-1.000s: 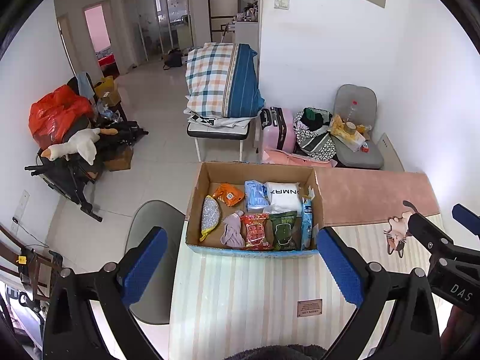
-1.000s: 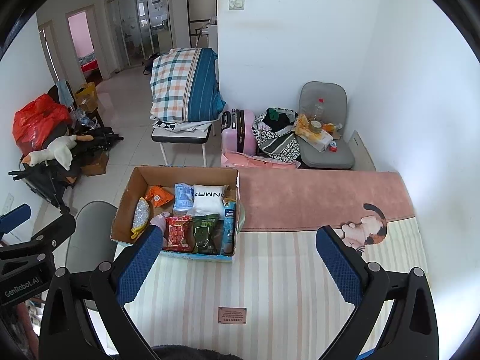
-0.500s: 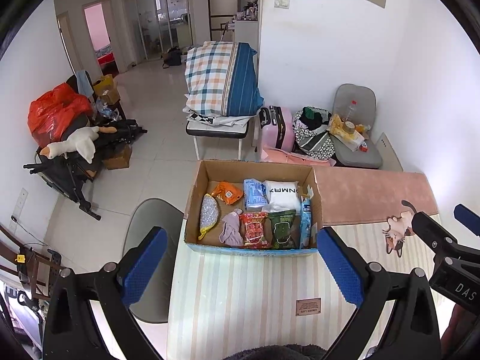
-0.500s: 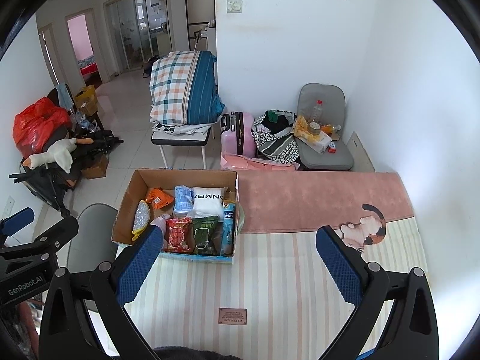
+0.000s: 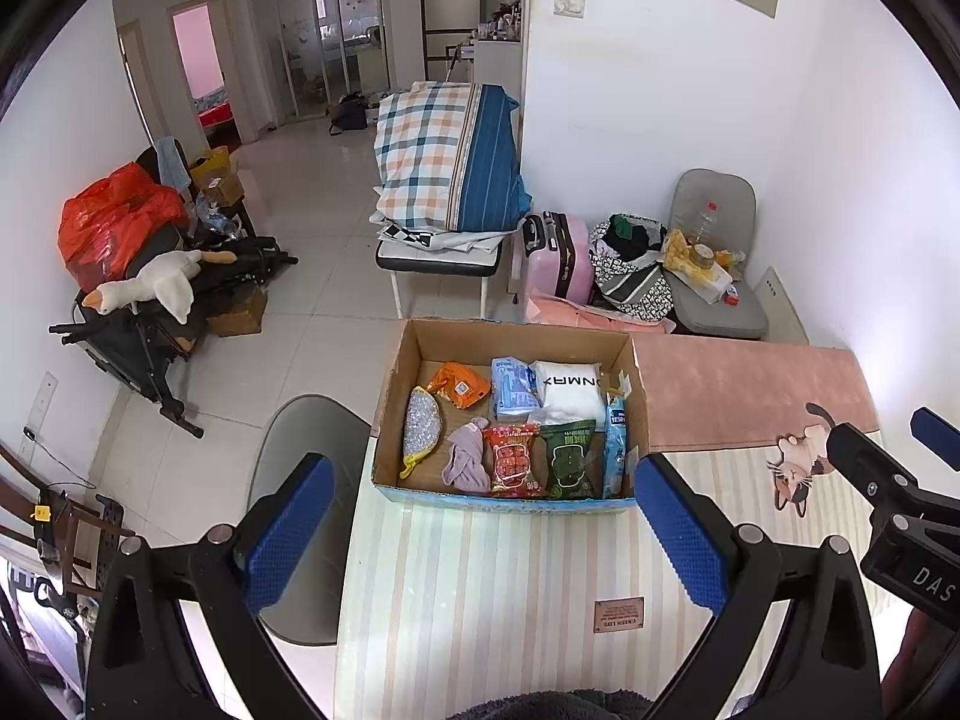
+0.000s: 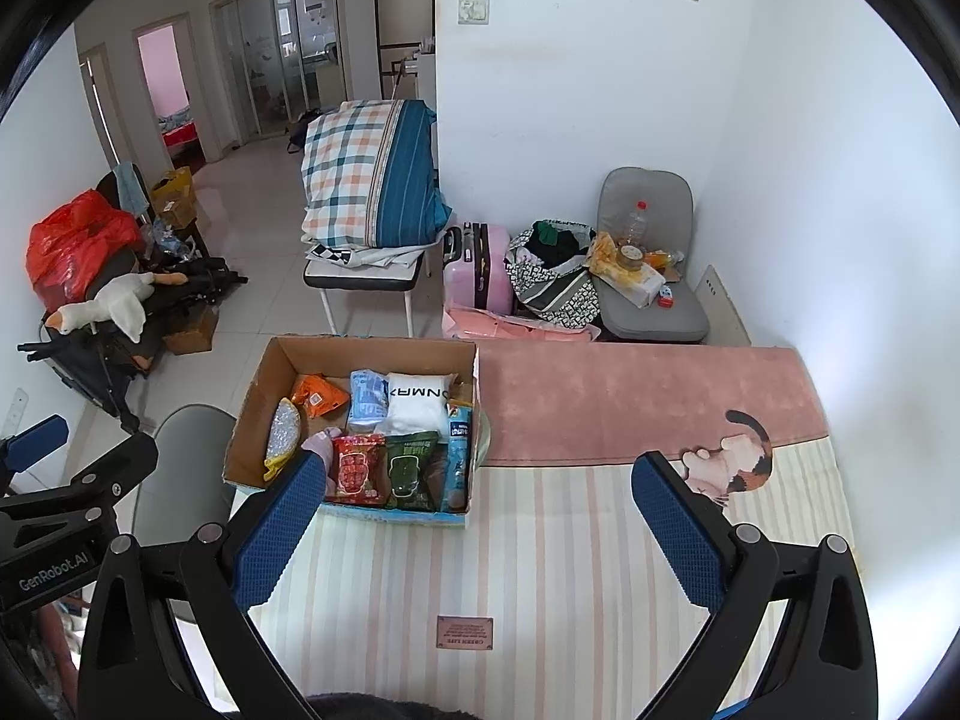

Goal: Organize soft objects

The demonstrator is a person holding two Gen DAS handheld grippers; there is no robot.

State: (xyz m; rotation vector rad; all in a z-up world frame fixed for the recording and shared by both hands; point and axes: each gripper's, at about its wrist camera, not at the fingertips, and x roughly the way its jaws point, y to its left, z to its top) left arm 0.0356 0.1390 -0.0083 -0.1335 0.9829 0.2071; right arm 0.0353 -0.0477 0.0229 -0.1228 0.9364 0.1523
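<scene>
Left gripper: jaws wide, holding nothing, hovering above the striped mat short of the box.
Right gripper: also wide and empty, to the right of the box.
Soft things: all inside the box, packed close; purple cloth touches the red packet, green packet just beside it, white pack behind.
Risk, wrong grab: wide jaws likely close on a neighbour too, since the items touch.
Risk, box: it sits at the mat's left edge; a push from the right may slide it off.
Risk, slip: the limp cloth may sag from a shallow pinch.
Risk, collision: both grippers reaching into one box could clash.
</scene>
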